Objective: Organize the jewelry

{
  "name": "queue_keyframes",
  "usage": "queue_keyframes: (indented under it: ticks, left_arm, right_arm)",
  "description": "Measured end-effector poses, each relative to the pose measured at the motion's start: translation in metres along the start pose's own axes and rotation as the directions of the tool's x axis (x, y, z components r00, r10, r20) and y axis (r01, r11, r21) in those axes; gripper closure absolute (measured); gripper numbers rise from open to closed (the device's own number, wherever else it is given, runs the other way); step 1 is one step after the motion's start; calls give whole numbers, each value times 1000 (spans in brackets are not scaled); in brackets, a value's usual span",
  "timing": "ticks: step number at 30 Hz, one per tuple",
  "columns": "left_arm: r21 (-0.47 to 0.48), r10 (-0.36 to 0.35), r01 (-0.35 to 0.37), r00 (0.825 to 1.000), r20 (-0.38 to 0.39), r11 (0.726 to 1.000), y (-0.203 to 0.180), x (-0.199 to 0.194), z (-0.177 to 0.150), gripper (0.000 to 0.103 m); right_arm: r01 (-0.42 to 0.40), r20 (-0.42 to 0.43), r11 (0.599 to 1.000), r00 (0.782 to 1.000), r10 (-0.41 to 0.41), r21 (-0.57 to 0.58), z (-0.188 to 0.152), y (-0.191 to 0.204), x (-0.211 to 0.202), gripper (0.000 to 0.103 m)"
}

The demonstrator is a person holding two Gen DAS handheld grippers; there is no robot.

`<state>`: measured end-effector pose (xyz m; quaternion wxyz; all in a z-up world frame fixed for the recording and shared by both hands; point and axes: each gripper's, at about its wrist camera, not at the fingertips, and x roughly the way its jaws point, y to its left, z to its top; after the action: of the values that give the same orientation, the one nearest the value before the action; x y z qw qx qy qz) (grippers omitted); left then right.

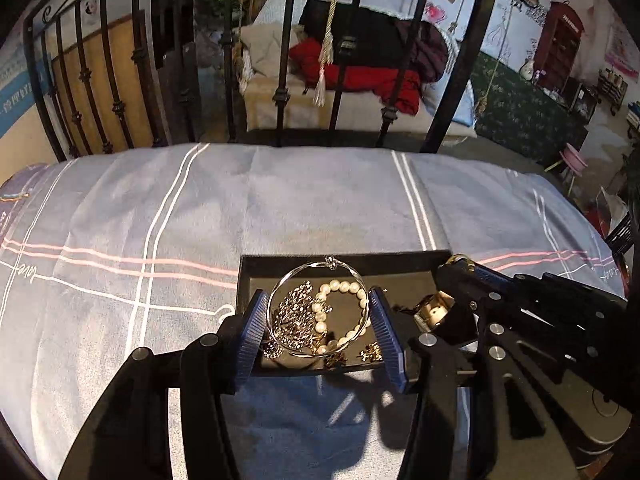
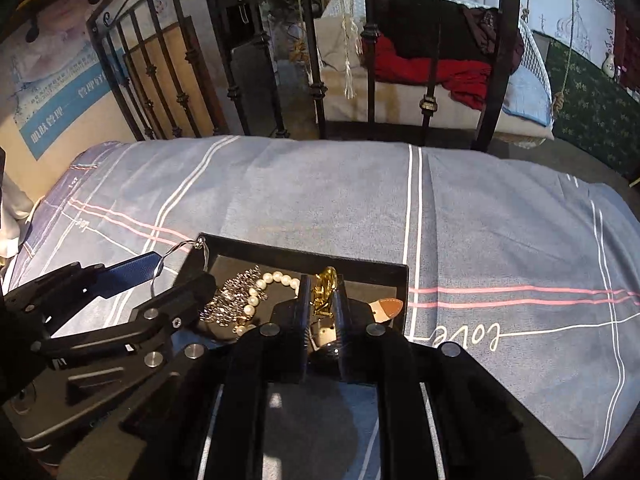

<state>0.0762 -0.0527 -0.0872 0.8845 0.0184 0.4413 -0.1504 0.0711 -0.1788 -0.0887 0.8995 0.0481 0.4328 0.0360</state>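
A black jewelry tray (image 1: 280, 264) lies on the blue bedsheet and also shows in the right wrist view (image 2: 372, 268). My left gripper (image 1: 320, 316) is shut on a thin silver bangle (image 1: 298, 270), held upright above the tray between its blue pads (image 1: 256, 320). Behind the bangle lie a pearl bracelet (image 1: 340, 288) and a sparkly silver piece (image 1: 294, 308). My right gripper (image 2: 323, 300) is shut on a gold watch (image 2: 326, 284) over the tray's right part. A brown strap end (image 2: 390, 305) lies in the tray. Small gold earrings (image 1: 370, 352) sit near the tray's front.
The bedsheet (image 1: 280, 200) has white and pink stripes and spreads wide around the tray. A black iron bed rail (image 1: 280, 92) stands at the far edge. Beyond it are a bench with red cloth (image 1: 360, 76) and a hanging tassel cord (image 1: 326, 52).
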Motion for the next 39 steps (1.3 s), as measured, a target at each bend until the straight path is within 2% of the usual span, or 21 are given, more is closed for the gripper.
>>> queue_keyframes:
  ticks: [2,3,5,7,10,13,18,23,32,39]
  left_arm:
    - [16,29,-29,999,-15,999,0,0,-2,47]
    - [22,46,-46,999,-12,999,1,-2,-4,41]
    - [21,74,-74,997,1,997,6,-11,-7,30]
    - [13,84,-84,996,6,996,11,-20,-10,18]
    - [25,119,-119,993,8,993,14,-37,-16,13]
    - [28,145,-146,989,22,989,16,-59,-24,8]
    - [-5,162,-162,986,26,987,23,-93,-39,6]
    - [-35,171,-170,985,22,985,29,-110,-54,6]
    - [-40,197,-196,980,33,980,31,-128,-60,6]
    - [-6,209,-209,974,84,978,28,-132,-39,6]
  right_arm:
    - [17,-8,1000,1000,-17,-6,-3,0,2,75]
    - [33,-5,999,999,-33,-2,-7,-2,0,70]
    - [67,13,997,998,-67,25,-13,-9,-9,42]
    - [65,24,997,998,-66,52,-16,-16,-18,30]
    - [84,33,995,996,-86,53,-25,-14,-37,28]
    - [112,59,992,992,-115,58,-38,-11,-63,19]
    - [139,84,983,985,-150,121,-64,-13,-103,14]
    - [155,111,978,979,-172,142,-80,-9,-127,11]
    - [186,145,975,968,-203,119,-82,14,-144,6]
    - [206,183,971,957,-225,120,-65,20,-144,6]
